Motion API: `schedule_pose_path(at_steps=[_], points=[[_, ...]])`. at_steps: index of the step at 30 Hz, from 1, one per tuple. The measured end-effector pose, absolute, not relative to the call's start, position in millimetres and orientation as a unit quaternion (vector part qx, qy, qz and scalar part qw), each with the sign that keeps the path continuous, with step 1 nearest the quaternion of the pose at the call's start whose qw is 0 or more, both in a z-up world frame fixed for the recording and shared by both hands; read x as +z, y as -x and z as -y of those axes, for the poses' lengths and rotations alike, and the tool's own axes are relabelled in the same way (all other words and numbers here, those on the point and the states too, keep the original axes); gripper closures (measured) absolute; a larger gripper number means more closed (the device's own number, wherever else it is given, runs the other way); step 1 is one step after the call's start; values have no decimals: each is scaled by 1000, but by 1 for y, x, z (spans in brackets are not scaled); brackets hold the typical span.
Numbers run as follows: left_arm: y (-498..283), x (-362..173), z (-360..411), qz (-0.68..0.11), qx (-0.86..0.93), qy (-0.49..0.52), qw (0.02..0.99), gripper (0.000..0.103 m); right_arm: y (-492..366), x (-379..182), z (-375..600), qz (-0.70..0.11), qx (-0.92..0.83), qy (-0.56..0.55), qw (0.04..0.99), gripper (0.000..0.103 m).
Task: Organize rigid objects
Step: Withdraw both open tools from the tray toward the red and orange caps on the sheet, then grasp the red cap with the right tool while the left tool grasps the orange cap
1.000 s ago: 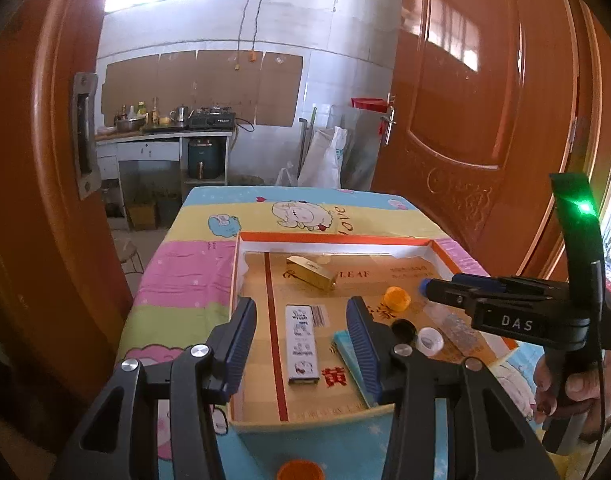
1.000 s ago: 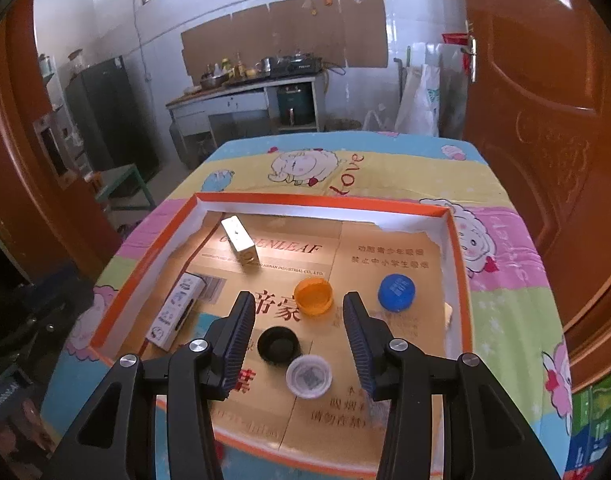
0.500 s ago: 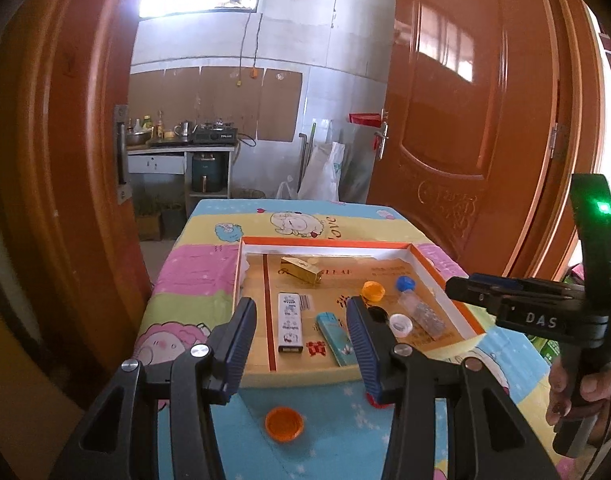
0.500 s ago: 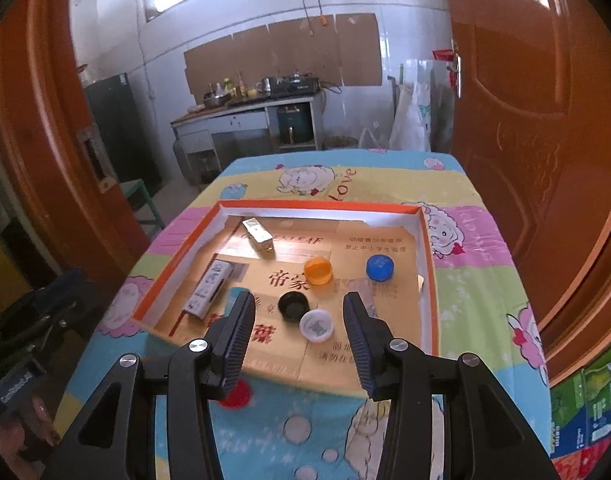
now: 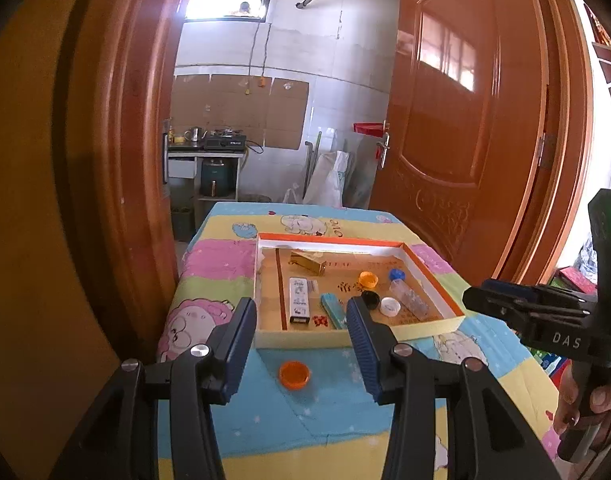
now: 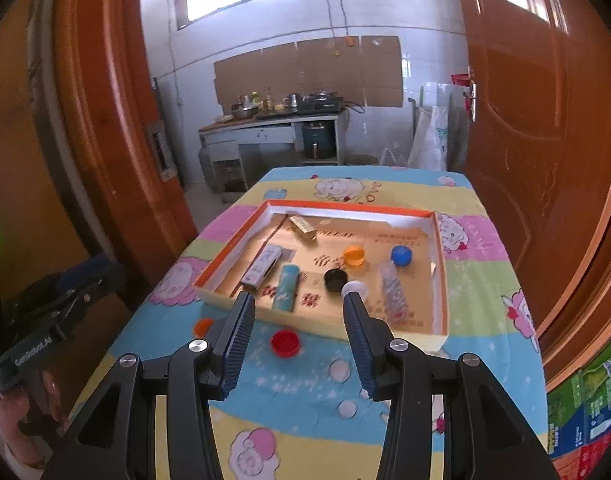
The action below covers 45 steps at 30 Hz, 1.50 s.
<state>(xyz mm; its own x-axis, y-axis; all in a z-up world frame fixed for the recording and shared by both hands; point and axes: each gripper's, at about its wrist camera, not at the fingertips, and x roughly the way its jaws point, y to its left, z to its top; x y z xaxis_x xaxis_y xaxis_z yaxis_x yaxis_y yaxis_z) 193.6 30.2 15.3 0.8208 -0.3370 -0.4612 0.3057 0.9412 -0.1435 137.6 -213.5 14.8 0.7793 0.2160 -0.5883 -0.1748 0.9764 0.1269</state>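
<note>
A shallow cardboard tray with an orange rim (image 5: 433,276) (image 6: 439,264) sits on a cartoon-print tablecloth. In it lie a gold box (image 5: 307,266), a white box (image 5: 298,300), a teal box (image 6: 286,286), a clear bottle (image 6: 393,290), and orange (image 6: 354,257), blue (image 6: 401,255), black (image 6: 335,280) and white caps. An orange cap (image 5: 294,374) and a red cap (image 6: 285,343) lie on the cloth in front of the tray. My left gripper (image 5: 301,346) and right gripper (image 6: 299,334) are both open and empty, held back above the table's near end.
Wooden doors (image 5: 465,128) (image 6: 97,120) flank the table on both sides. A kitchen counter (image 6: 273,120) stands behind the far end. Boxes (image 6: 581,400) sit on the floor at the right. The right gripper's body (image 5: 545,320) shows in the left wrist view.
Both grippers have pulled back and up from over the tray; the tray now looks smaller and the loose orange and red caps on the cloth have come into view.
</note>
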Motion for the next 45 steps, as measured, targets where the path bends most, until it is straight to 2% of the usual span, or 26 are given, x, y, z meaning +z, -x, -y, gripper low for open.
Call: schedule_pose_path(at_steps=[5,8,19,34,35,36,37,38,45], points=[[-185,7,-34,-257,-163,26,952,56,-134,-4,202,-336,114,-22,935,55],[-183,-1,-36,-266,-160,26,950,56,-143,-23,195,-363,117,-17,924,38],[-187,-13,-46,-281,-154,24,947,56,-198,-87,173,-442,82,20,893,37],[-203,-31,-45,-307,-157,17,939,56,-224,-105,160,-449,63,31,891,38],[-204,-32,-44,-310,-158,15,938,56,-225,-105,160,-448,63,31,891,42],[-206,-33,-42,-314,-158,14,936,56,-225,-105,160,-447,65,29,892,60],[-208,-35,-41,-317,-158,11,935,56,-226,-105,161,-445,66,28,893,70],[-209,-37,-39,-322,-158,9,933,56,-225,-104,162,-443,69,24,894,73],[-230,-58,-7,-360,-159,-43,918,56,-215,-100,177,-442,77,5,893,73]])
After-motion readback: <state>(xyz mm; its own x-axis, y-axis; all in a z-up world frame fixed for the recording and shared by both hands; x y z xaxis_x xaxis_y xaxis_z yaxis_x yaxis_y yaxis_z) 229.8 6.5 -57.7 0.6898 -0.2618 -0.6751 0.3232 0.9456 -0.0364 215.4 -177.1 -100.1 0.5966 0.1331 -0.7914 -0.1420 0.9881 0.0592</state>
